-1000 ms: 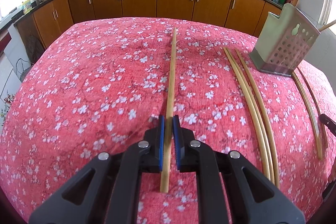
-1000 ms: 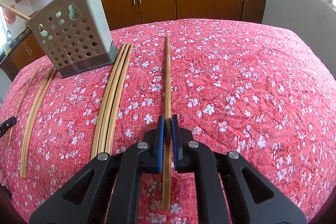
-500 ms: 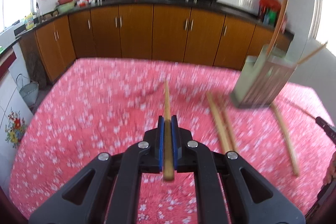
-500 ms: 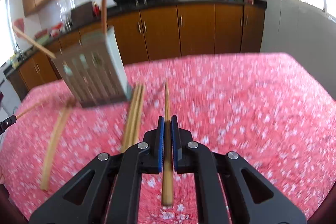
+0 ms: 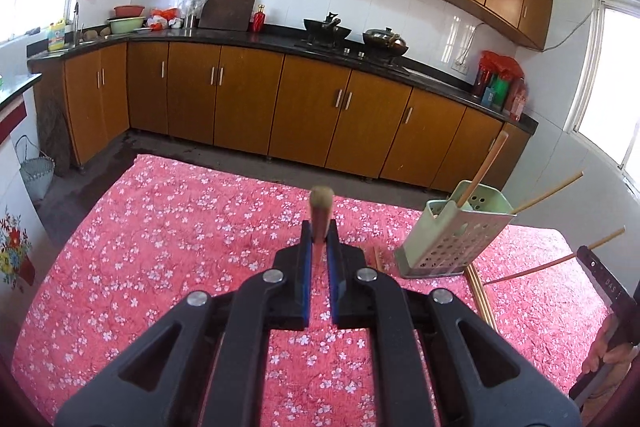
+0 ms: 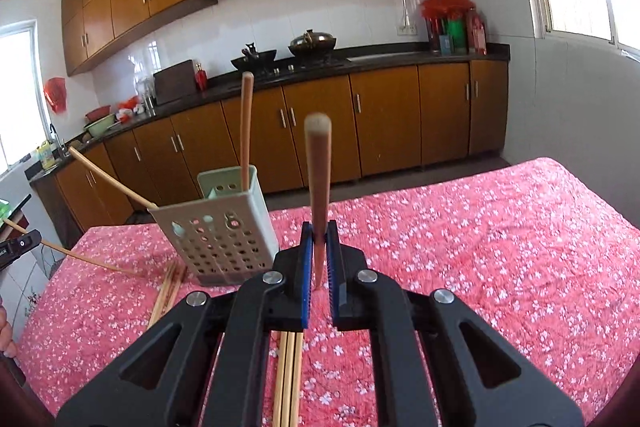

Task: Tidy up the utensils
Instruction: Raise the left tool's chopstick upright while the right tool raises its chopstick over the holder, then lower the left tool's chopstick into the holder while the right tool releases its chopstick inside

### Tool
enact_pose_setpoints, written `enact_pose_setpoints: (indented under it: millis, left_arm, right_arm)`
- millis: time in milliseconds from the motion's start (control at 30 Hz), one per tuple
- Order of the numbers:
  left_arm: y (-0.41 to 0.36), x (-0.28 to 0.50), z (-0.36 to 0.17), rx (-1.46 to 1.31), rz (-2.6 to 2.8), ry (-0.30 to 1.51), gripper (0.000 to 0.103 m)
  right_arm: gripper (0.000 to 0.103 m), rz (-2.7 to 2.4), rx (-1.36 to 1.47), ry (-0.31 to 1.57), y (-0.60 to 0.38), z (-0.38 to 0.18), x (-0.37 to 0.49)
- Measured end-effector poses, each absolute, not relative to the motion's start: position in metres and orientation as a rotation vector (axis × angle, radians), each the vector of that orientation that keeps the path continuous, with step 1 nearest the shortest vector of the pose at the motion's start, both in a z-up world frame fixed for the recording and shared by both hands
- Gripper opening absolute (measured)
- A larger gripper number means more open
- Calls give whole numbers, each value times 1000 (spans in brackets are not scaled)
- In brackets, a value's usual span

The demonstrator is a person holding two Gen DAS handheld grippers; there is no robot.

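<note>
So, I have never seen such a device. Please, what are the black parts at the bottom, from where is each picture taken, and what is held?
There is no robot: a person holds two hand grippers, each carrying a camera that looks along its fingers. One picture comes from the left gripper, one from the right gripper. Each is shut on one chopstick. On the red flowered tablecloth stands a perforated utensil holder with chopsticks already inside. More loose chopsticks lie beside it.

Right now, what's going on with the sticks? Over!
Both grippers shut, one wooden chopstick each: left, right. Pale green perforated holder ahead, nothing blocking. Over.
</note>
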State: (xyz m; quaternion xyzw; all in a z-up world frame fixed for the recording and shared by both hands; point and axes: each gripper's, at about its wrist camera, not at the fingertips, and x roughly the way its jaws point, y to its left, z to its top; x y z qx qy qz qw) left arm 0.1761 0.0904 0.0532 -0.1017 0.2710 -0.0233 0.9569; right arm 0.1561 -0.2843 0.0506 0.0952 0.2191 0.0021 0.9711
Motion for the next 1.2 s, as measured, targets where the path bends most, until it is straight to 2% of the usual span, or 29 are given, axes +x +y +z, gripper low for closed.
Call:
enact_pose_setpoints:
  millis: [233,500,767,1000,1200]
  left_arm:
    - [83,164,80,-204,-112,520,8]
    - [42,141,136,-210,-259,407,8]
    - [2,156,175,-250,-276,268,8]
    - [-23,192,175,-247,-210,196,8]
    - [-39,236,140,-233,-196,280,8]
  right_arm:
    - [8,71,231,360,-286,94,147]
    - [7,171,284,220,-272,148,139]
    - [7,146,231,166,-250,156,169]
    - [7,134,236,197,-243,144,195]
    - [8,130,206,256,-233,127,208]
